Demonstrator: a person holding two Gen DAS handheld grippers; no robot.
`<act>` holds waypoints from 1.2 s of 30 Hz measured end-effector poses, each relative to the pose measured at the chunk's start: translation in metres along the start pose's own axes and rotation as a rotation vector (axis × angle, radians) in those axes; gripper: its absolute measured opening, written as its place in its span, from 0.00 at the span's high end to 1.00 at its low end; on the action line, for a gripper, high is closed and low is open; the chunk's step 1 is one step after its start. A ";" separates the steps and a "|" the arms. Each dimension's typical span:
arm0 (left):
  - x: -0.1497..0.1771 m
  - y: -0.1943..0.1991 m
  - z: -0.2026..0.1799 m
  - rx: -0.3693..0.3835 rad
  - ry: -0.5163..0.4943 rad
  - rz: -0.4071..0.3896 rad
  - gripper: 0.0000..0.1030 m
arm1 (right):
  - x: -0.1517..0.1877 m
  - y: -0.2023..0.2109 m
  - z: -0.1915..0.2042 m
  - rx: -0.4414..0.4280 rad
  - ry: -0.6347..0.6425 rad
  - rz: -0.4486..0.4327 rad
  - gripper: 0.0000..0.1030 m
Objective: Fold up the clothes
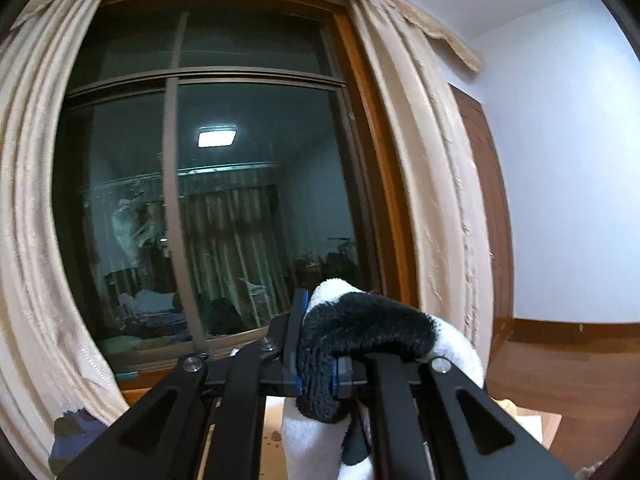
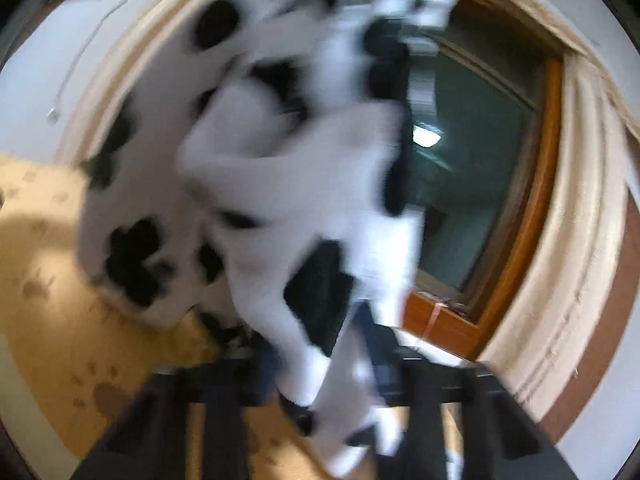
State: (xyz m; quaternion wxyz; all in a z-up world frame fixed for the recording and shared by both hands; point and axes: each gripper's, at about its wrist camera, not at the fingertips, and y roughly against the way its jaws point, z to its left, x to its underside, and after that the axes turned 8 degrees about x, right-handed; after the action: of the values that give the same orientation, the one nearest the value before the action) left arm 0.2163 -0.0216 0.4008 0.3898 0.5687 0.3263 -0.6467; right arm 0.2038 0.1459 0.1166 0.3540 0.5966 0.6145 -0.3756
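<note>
A fluffy white garment with black patches (image 2: 280,168) hangs in the air between both grippers. My left gripper (image 1: 316,344) is shut on a black-and-white fold of the garment (image 1: 360,328), held high and facing the window. My right gripper (image 2: 324,344) is shut on the garment's lower edge; the cloth stretches up and away from it, blurred by motion. The far end of the cloth meets the other gripper (image 2: 416,20) at the top of the right wrist view.
A dark window (image 1: 208,184) with a wooden frame and cream curtains (image 1: 436,184) fills the view ahead. A yellow patterned bedspread (image 2: 44,264) lies below on the left. White wall (image 1: 568,184) and wood panelling stand at the right.
</note>
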 end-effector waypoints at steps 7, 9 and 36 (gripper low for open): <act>-0.002 0.022 0.032 -0.120 0.022 -0.042 0.90 | -0.031 0.007 -0.082 0.255 -0.194 -0.087 0.87; -0.003 0.036 0.035 -0.138 0.012 -0.063 0.90 | -0.054 0.015 -0.108 0.346 -0.229 -0.174 0.87; 0.098 0.114 0.069 0.052 0.038 0.149 0.34 | -0.231 0.095 -0.138 0.709 -0.175 -0.684 0.87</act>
State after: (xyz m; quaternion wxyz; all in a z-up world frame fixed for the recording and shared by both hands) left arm 0.2783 -0.1491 0.3163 0.4156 0.6133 0.2735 -0.6135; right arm 0.3092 0.1605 0.3813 0.0362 0.4107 0.5777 -0.7045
